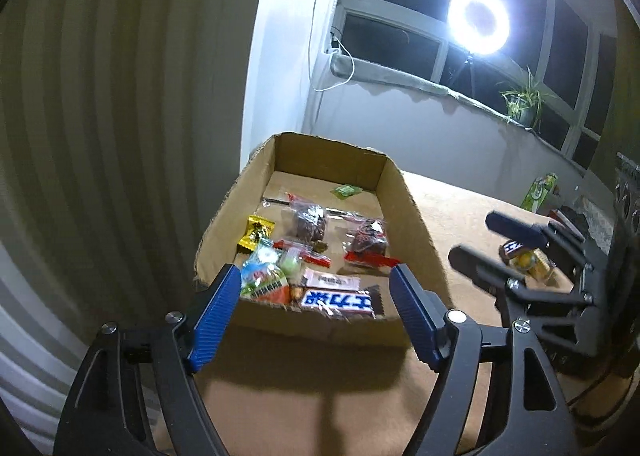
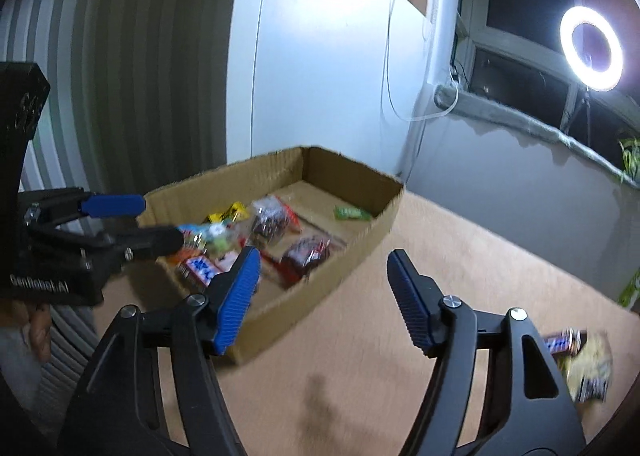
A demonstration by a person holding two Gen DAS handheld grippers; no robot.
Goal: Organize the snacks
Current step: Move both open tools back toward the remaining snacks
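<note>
A shallow cardboard box [image 1: 416, 216] on the tan table holds several wrapped snacks: a blue-and-white bar [image 1: 340, 302], two dark snacks in clear bags [image 1: 310, 222], a yellow candy [image 1: 256, 234] and a small green packet [image 1: 346, 190]. The box also shows in the right wrist view [image 2: 360, 252]. My left gripper [image 1: 316, 288] is open and empty at the box's near edge. My right gripper [image 2: 322, 268] is open and empty over the table, right of the box. It shows from the side in the left wrist view [image 1: 476, 238]. Loose snacks [image 2: 584, 360] lie on the table at the right.
A striped wall stands to the left. A window sill with a potted plant [image 1: 522, 104] and a ring light [image 1: 478, 20] lies behind the table. A green carton [image 1: 540, 190] stands at the table's far right.
</note>
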